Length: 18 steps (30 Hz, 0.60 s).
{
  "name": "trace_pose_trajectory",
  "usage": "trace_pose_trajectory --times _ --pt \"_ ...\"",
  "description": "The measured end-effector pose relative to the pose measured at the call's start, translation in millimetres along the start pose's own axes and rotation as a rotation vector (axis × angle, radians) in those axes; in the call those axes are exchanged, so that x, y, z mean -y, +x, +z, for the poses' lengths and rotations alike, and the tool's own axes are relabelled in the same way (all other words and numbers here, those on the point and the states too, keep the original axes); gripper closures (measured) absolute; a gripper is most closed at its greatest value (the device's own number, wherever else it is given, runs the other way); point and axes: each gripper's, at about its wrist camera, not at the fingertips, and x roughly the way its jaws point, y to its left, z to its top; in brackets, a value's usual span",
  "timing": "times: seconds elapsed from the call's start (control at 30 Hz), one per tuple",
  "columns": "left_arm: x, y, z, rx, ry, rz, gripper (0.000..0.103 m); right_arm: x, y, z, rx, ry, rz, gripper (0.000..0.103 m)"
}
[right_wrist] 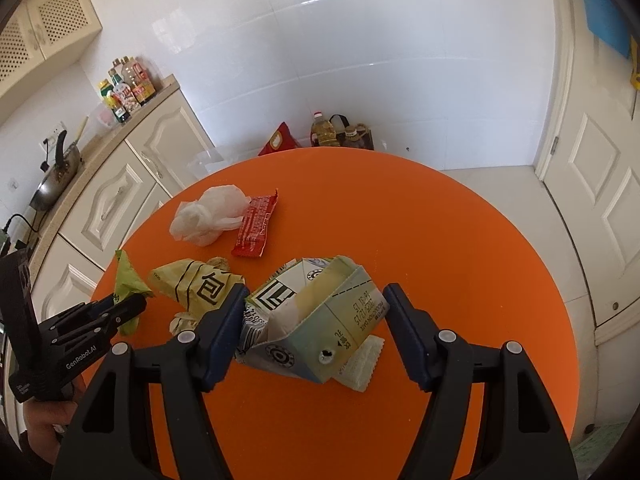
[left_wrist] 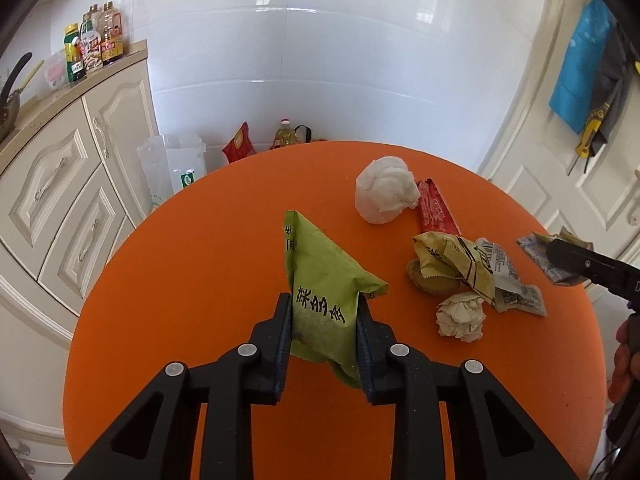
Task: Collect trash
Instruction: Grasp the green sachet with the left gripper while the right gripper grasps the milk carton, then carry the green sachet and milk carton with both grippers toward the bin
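Round orange tabletop [left_wrist: 200, 280] is cluttered: white crumpled bag [left_wrist: 385, 190] touching a red snack wrapper [left_wrist: 433, 210] at the far side, a yellow printed wrapper [left_wrist: 456, 264] over a crumpled paper ball [left_wrist: 460, 316] in the middle. Left gripper [left_wrist: 323, 312] has its jaws narrowed onto a green snack packet [left_wrist: 324, 276], pads pressing both sides; packet is creased with black characters, tip pointing away. Right gripper [right_wrist: 316, 312] jaws stand mid-wide around a flattened milk carton [right_wrist: 320, 320] lying on the tabletop; left pad touches it, right pad stands apart.
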Motion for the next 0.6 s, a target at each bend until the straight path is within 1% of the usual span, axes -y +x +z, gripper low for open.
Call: trace_pose_trajectory --times 0.07,0.13,0.2,0.3,0.4,0.43,0.47,0.53,0.6 --pt "1.1 -4.5 -2.0 0.015 -0.008 0.005 0.079 -1.4 -11.5 -5.0 0.012 -0.005 0.008 0.033" --pt "-2.1 -21.1 -16.1 0.034 -0.018 0.003 0.079 -3.9 -24.7 -10.8 0.027 -0.014 0.01 0.033" --pt "5.8 -27.7 -16.9 0.056 -0.018 -0.002 0.079 -5.2 -37.3 -16.0 0.041 -0.018 0.016 0.033" --pt "21.7 -41.9 -21.2 0.09 -0.002 -0.029 0.079 -9.5 -58.6 -24.3 0.065 -0.03 0.019 0.033" --pt "37.2 -70.0 -40.8 0.121 0.021 -0.062 0.079 -11.3 -79.7 -31.7 0.091 -0.037 0.023 0.033" --pt "44.8 -70.9 -39.1 0.129 0.028 -0.078 0.079 -10.6 -89.1 -34.0 0.104 -0.038 0.025 0.033" --pt "47.5 -80.5 -44.8 0.137 0.033 -0.088 0.079 -8.9 -96.9 -35.3 0.115 -0.037 0.026 0.033" --pt "57.9 -87.3 -44.3 0.153 0.048 -0.105 0.079 -5.8 -115.2 -39.0 0.144 -0.033 0.026 0.033" --pt "64.6 -102.0 -50.7 0.172 0.066 -0.125 0.079 -1.7 -131.9 -41.8 0.17 -0.029 0.027 0.033"
